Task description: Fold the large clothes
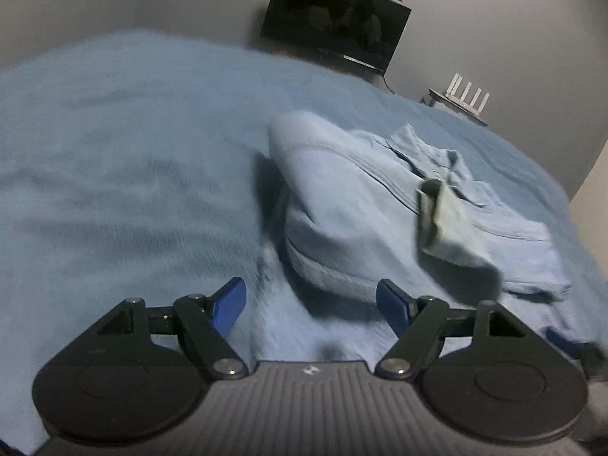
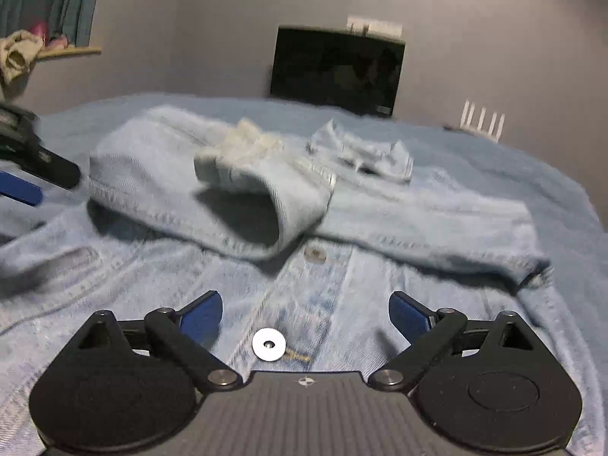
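Denim jacket [image 2: 266, 197] lies on the bed [image 1: 133, 133], 1 sleeve folded across. Left gripper [image 1: 311, 304] and right gripper [image 2: 306, 313] both gape wide, holding nothing.

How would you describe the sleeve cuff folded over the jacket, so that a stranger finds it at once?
Start at the blue bed cover, where a pale denim jacket lies spread. One sleeve is folded across its chest, above the button placket. The cuff is that sleeve's open, dark-mouthed end, unlike the flat collar behind it.

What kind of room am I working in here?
Probably a bedroom: a light blue denim jacket lies on a wide blue fleece blanket like a bed, with a dark flat screen against the grey wall.
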Motion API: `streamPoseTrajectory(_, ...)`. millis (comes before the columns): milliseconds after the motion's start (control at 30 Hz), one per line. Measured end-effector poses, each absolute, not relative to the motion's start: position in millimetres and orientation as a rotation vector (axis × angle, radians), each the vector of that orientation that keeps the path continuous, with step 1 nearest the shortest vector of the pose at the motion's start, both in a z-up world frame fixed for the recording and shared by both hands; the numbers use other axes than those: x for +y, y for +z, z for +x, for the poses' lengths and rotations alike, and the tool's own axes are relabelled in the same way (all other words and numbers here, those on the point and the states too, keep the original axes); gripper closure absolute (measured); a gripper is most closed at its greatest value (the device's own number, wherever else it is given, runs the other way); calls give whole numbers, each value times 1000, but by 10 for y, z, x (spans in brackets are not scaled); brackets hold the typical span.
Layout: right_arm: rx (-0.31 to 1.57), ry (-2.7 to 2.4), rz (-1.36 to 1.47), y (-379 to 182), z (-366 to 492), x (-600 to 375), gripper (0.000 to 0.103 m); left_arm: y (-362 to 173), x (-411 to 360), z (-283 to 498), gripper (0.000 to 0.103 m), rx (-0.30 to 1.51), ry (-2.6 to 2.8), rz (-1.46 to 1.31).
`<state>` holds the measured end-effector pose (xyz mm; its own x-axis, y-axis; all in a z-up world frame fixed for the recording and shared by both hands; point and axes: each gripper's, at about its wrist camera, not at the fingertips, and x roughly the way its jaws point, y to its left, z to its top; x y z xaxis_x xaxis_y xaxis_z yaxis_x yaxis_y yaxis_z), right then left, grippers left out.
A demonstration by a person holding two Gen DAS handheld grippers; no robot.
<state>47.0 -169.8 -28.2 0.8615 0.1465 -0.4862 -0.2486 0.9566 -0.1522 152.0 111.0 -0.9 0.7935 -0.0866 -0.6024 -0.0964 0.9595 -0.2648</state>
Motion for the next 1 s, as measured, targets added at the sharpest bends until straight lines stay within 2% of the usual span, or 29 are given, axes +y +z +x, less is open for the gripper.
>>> streamPoseTrajectory(100,443,224,-262,-183,446,-1600,8,-73,1176,1673,29,651,41,-259)
streamPoseTrajectory(233,380,258,-360,-8,616,-1364,10,-216,1303,1776,29,695,13,-347)
streamPoseTrajectory(467,425,282,-674,-90,1228,-778,16,-295,1397,1838,28,687,-8,-399)
streamPoseTrajectory(567,465,268,-762,-196,1438,-639,22,-271,1430,1828,28,683,-14,-417)
streamPoseTrajectory(600,477,260,-790,-225,1502,-610,26,-272,1432,1829,28,682,-14,-422)
streamPoseTrajectory(700,489,287,-778,-168,1597,-594,62,-246,1440,1820,28,679,-16,-429)
streamPoseTrajectory(733,480,278,-758,-123,1620,-598,68,-237,1436,1804,28,679,-15,-430)
streamPoseTrajectory(933,413,169,-394,455,1731,-1112,76,-221,1428,1794,28,671,-16,-428)
streamPoseTrajectory(1000,396,119,-276,661,1797,-1383,77,-204,1417,1784,24,661,-27,-429)
